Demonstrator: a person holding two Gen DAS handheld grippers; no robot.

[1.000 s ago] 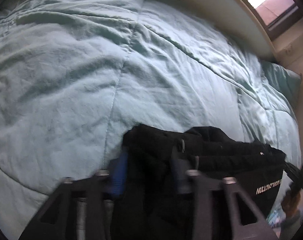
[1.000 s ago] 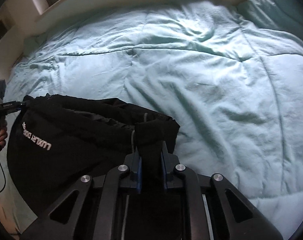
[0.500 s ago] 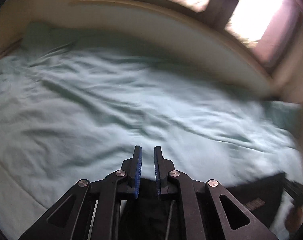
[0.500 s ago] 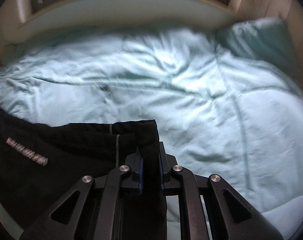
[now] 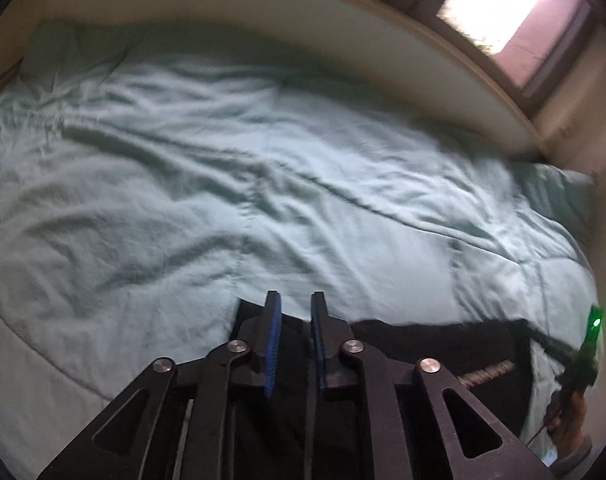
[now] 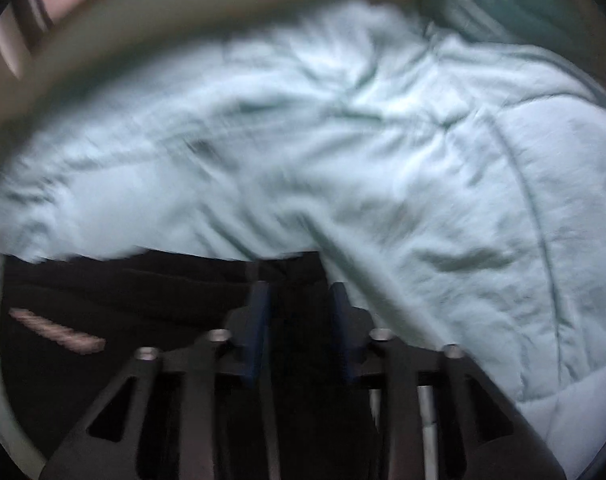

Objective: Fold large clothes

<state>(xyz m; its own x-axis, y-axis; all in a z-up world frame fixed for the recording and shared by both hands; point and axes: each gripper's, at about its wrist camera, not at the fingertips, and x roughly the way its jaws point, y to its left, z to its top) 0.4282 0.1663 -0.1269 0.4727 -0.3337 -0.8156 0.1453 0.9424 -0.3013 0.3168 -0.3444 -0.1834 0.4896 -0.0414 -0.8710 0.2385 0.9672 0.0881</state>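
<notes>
A black garment [image 5: 443,352] with pale lettering [image 5: 487,372] lies flat on the teal quilt at the bottom of the left wrist view. My left gripper [image 5: 295,308] hovers above its near left corner. Its jaws are opening, a narrow gap shows between the blue pads [image 5: 271,332], and they press on nothing. In the blurred right wrist view the same garment [image 6: 123,292] fills the lower left. My right gripper [image 6: 297,292] is over its right corner with jaws opening wide. Black cloth shows in the gap, but the pads look clear of it.
The teal quilt [image 5: 223,200] covers the bed beyond the garment. A beige curved board [image 5: 343,40] and a bright window [image 5: 503,12] stand behind it. A teal pillow [image 5: 559,192] lies far right. A person's hand [image 5: 567,412] shows at the right edge.
My left gripper let go of the bunched garment, rose, closed empty, then parted slightly. My right gripper, shut on the garment's corner before, has spread its jaws. The garment now lies flatter.
</notes>
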